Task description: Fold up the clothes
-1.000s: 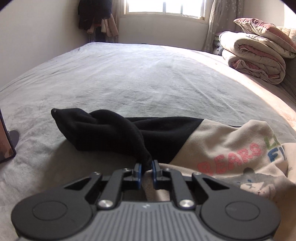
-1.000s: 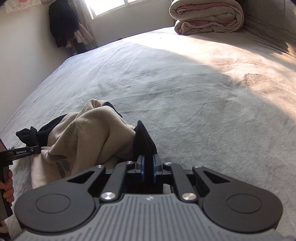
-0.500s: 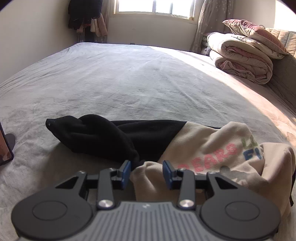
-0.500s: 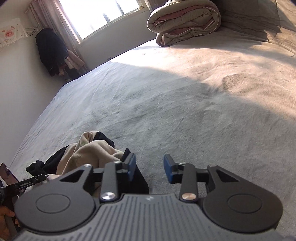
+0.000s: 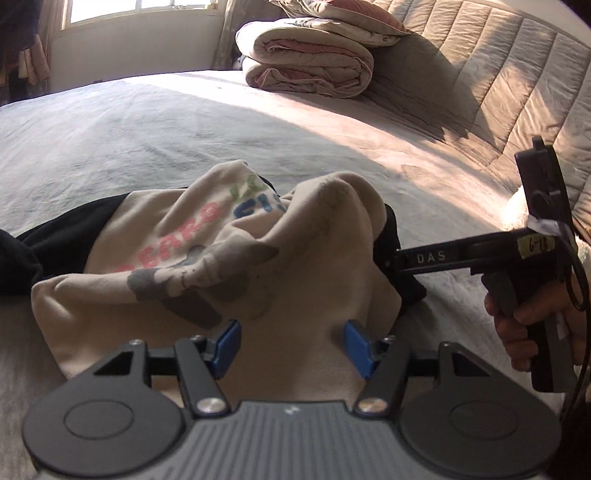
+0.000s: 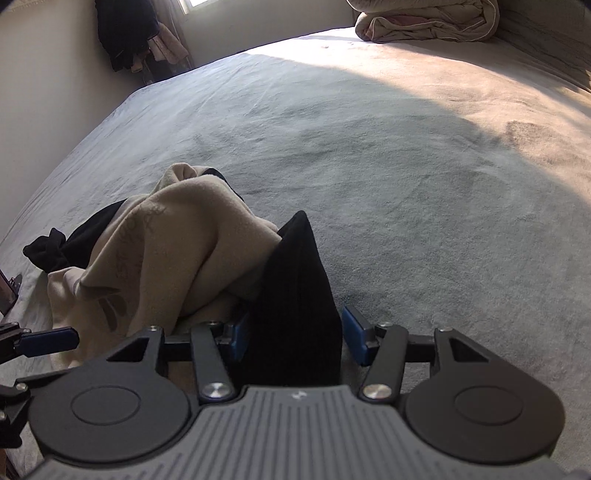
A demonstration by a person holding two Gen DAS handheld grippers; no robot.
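Bedroom setup: grey bed cover [image 6: 369, 147] is the work surface, soft and plush, so anything pressed into it will sink and drag.

Sweatshirt [image 5: 207, 266] lies bunched at the near edge of the bed, right in front of both grippers. Cream body with a printed front, black sleeves. Judging by the drape it's light, limp fleece: no stiffness, not fragile, not slippery, folds collapse where dropped. Best grabs look like hems, cuffs or shoulder seams, pinched through a single edge rather than a bunched wad.

Left gripper [image 5: 291, 343]: jaws have just been opening and now stand well apart. Cream fabric sits under and between the blue pads [image 5: 225, 347], but neither pad presses on it. Nothing held.

Right gripper [image 6: 295, 339]: jaws have also just opened, roughly half-wide. Black sleeve [image 6: 295, 295] stands up in a peak between the pads; the left pad is tucked against the cloth, the right pad has a visible gap. Reads as released, not clamped. In the left view this gripper comes in from the right, a hand [image 5: 524, 325] on its handle, tips at the black cuff.

Farther out: the other black sleeve [image 6: 55, 247] trails off left of the cream heap. Beyond, open bed, then a folded duvet [image 5: 306, 62] by the quilted headboard [image 5: 480, 74]; dark clothes [image 6: 125, 33] hang near the window.

Judgement: garment is still a heap, needs spreading flat before any fold.
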